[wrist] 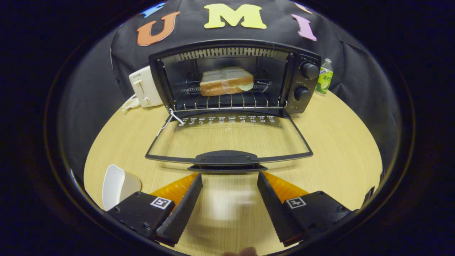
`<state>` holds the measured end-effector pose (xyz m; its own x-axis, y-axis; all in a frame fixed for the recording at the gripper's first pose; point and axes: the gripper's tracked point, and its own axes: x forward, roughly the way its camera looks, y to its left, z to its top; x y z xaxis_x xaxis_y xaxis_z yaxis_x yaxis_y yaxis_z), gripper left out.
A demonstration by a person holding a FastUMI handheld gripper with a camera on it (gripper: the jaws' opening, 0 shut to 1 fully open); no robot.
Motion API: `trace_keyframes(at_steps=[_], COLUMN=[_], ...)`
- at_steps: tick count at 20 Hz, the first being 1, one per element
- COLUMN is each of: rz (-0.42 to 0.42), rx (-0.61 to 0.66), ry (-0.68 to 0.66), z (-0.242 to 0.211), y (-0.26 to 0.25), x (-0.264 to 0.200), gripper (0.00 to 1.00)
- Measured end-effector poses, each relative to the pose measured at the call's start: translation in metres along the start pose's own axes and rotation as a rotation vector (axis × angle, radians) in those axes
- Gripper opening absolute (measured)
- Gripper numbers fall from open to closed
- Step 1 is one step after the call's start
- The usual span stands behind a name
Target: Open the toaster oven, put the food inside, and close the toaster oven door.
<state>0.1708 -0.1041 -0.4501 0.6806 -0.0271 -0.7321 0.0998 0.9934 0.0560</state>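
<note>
The black toaster oven [302, 81] stands at the back of the round wooden table with its glass door [227, 138] folded down flat toward me. A wrapped sandwich [226, 81] lies on the wire rack [231, 101] inside the oven. The door's black handle [226, 160] sits just ahead of my fingertips. My gripper [229, 175] is open, its two fingers spread either side of the handle's width, with nothing between them but bare tabletop.
A white pop-up toaster [144, 87] stands left of the oven and a green bottle [324, 77] right of it. A white dish [117, 185] lies on the table [337, 142] beside my left finger. Black cloth walls close in behind.
</note>
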Motion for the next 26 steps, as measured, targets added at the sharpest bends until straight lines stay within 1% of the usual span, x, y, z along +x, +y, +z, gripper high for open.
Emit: trace_keyframes(at_steps=[2, 5, 9, 11, 13, 16, 20, 22, 26], rz=[-0.007, -0.013, -0.014, -0.005, 0.01, 0.006, 0.02, 0.025, 0.032], rx=[0.011, 0.007, 0.01, 0.02, 0.024, 0.023, 0.017, 0.004, 0.004], ry=[0.008, -0.012, -0.069, -0.117, -0.167, -0.252, -0.348, -0.397, -0.501], z=[-0.001, 0.004, 0.026, 0.053, 0.088, 0.141, 0.191, 0.209, 0.24], y=[0.0, 0.001, 0.001, 0.004, 0.007, 0.004, 0.005, 0.005, 0.001], x=[0.003, -0.003, -0.032, -0.047, -0.052, -0.066, -0.103, -0.128, -0.193], gripper=[1.0, 1.0, 1.0, 1.0, 1.0, 1.0, 1.0, 1.0, 1.0])
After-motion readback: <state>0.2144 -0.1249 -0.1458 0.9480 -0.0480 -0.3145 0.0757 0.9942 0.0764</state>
